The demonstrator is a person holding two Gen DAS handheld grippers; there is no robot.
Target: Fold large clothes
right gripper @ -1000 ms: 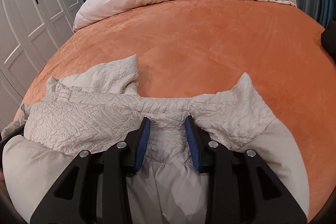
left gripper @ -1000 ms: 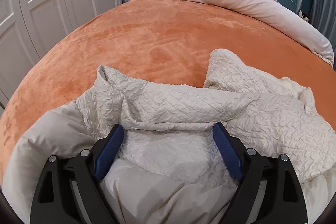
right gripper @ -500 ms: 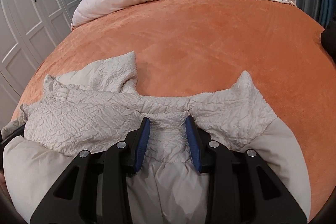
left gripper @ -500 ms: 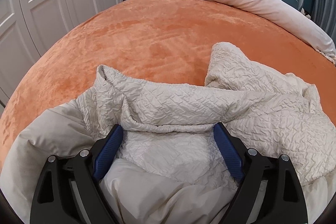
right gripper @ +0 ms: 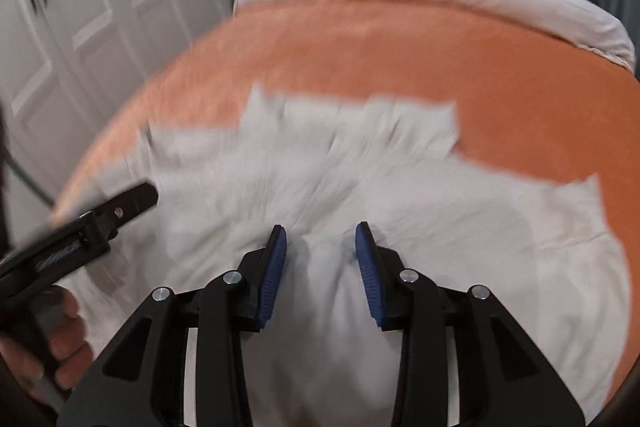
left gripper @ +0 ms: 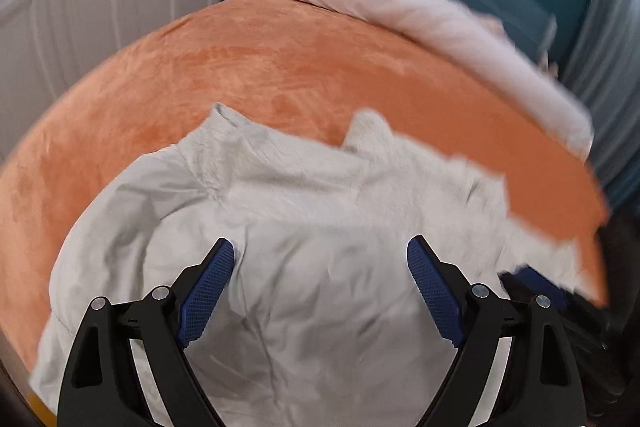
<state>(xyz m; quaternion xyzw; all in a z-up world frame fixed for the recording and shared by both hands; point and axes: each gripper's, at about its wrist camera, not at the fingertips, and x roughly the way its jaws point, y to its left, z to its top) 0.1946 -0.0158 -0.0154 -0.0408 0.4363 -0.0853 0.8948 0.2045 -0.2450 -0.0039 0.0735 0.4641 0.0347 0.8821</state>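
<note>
Item: one cream padded garment, large, lying on the near part of the bed, crumpled and not yet squared, its quilted lining partly showing along the far edge. Step in hand, by judgement: an early fold or straightening, nothing flat or halved yet. Left gripper: one, jaws wide, cloth lying between the pads, which do not appear to press on it. Right gripper: one, jaws narrow around a raised ridge of fabric; blur hides whether the pads actually pinch it. Next move likely calls for a firm hold at two points of one edge, then carrying that edge across evenly. Also counted: one orange bedspread, one pale duvet rolled at the headboard end, one person's hand on the left gripper's handle.
</note>
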